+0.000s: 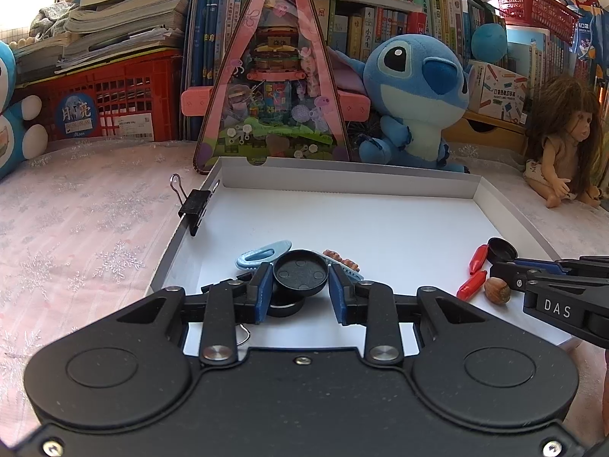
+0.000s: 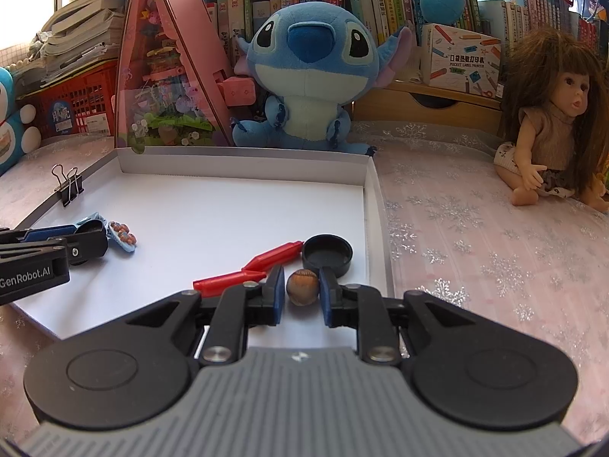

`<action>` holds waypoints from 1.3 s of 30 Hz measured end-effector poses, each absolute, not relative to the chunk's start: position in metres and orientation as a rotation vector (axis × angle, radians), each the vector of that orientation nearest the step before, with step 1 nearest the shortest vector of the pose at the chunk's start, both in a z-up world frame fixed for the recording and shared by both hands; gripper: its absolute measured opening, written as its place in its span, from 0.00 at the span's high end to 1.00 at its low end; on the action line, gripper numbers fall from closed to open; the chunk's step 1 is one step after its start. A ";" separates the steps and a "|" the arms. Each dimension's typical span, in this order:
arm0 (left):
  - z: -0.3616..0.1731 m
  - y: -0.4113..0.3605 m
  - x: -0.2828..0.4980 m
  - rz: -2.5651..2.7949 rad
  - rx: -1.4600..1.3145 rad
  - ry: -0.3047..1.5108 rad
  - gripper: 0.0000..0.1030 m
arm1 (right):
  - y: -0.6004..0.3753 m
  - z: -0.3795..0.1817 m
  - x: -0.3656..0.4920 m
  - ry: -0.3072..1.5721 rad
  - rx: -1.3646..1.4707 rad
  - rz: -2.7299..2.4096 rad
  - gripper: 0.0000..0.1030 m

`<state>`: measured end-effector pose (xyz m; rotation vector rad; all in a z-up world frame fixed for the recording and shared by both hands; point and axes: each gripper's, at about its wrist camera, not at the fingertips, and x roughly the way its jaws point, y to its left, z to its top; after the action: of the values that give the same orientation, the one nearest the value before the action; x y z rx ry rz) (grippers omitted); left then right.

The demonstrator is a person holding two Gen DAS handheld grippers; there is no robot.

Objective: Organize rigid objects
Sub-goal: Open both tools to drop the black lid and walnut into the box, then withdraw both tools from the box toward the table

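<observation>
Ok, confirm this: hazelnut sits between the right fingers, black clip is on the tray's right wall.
One error: the black clip is on the left wall of the tray, as the right wrist view shows. The hazelnut does sit between the right fingers.
</observation>
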<state>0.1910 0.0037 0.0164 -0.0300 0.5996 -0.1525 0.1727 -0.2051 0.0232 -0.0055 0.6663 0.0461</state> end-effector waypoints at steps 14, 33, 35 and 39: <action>0.022 0.003 0.180 -0.163 -0.026 0.587 0.53 | -0.206 0.027 0.169 0.662 0.002 0.047 0.47; 0.035 0.000 0.153 -0.209 -0.004 0.548 0.26 | -0.207 0.039 0.151 0.623 0.003 0.067 0.26; 0.037 0.000 0.150 -0.215 -0.002 0.541 0.25 | -0.206 0.040 0.149 0.621 0.003 0.071 0.24; 0.039 0.000 0.144 -0.226 -0.003 0.538 0.23 | -0.205 0.042 0.144 0.612 -0.001 0.071 0.21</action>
<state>0.1439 0.0001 0.0393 -0.0025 0.5379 -0.2256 0.1438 -0.2053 0.0421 -0.0012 0.6118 0.0710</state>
